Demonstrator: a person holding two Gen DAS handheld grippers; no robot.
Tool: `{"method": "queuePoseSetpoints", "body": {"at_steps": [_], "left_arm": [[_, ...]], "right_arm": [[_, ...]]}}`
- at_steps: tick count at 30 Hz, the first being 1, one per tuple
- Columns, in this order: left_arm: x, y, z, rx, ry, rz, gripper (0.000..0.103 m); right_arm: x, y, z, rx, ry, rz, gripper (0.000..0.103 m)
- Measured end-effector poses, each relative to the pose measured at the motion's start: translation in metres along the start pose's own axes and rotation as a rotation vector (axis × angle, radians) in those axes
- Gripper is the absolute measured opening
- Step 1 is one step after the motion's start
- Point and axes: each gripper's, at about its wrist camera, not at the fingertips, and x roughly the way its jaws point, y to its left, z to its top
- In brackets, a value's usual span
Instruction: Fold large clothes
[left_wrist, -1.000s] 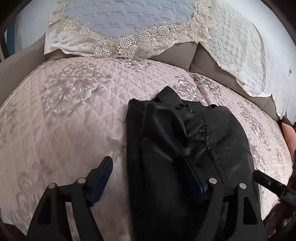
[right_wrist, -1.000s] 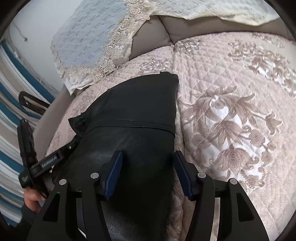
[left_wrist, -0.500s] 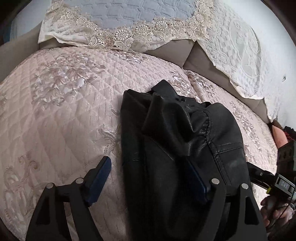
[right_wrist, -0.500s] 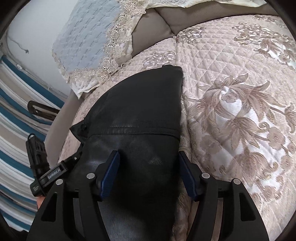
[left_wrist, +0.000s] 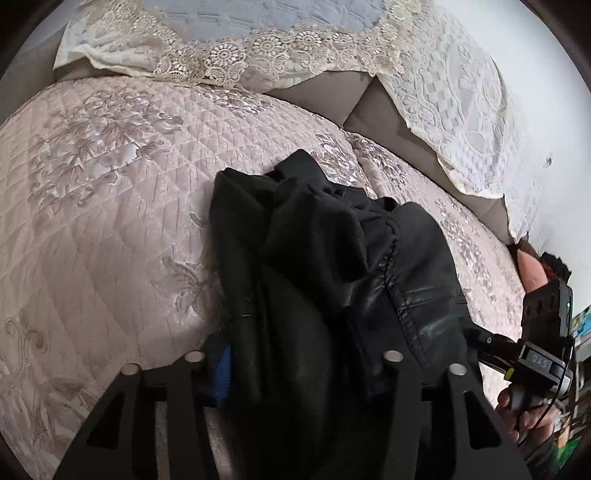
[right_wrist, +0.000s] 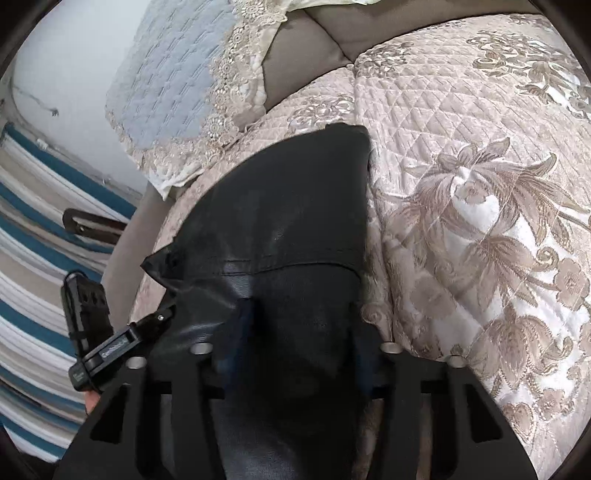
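We see one black leather jacket lying on one quilted sofa cover, below two lace-edged cloths. Our left gripper and right gripper each straddle its bunched near end, but we cannot tell whether either pinches it.

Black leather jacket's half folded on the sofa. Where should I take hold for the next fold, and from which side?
Probably the far end of the black jacket, at its squared corner: that flat edge lies free on the quilted cover. Come in from the backrest side, low, and draw it toward you. The near end is bunched.
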Motion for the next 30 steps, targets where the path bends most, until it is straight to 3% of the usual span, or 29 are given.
{"method": "queuePoseSetpoints", "body": {"at_steps": [1, 4, 10, 16, 24, 30], "left_arm": [[-0.004, 0.0, 0.001, 0.004, -0.005, -0.002, 0.037], [-0.017, -0.004, 0.0, 0.029, -0.016, -0.013, 0.027], [-0.033, -0.009, 0.002, 0.048, -0.034, -0.032, 0.02], [-0.056, -0.006, 0.027, 0.062, -0.082, -0.046, 0.019], [-0.061, 0.028, 0.089, 0.1, -0.13, 0.016, 0.019], [-0.022, 0.069, 0.119, 0.077, -0.114, 0.067, 0.02]], "right_arm": [[-0.005, 0.003, 0.0, -0.009, -0.007, 0.006, 0.026], [-0.018, 0.015, 0.001, -0.043, -0.001, 0.025, 0.02], [-0.026, 0.023, -0.003, -0.04, -0.001, 0.045, 0.016], [-0.03, 0.052, 0.014, -0.07, -0.027, 0.096, 0.015], [0.023, 0.084, 0.062, -0.094, -0.025, 0.136, 0.016], [0.082, 0.082, 0.095, -0.092, 0.014, 0.099, 0.017]]}}
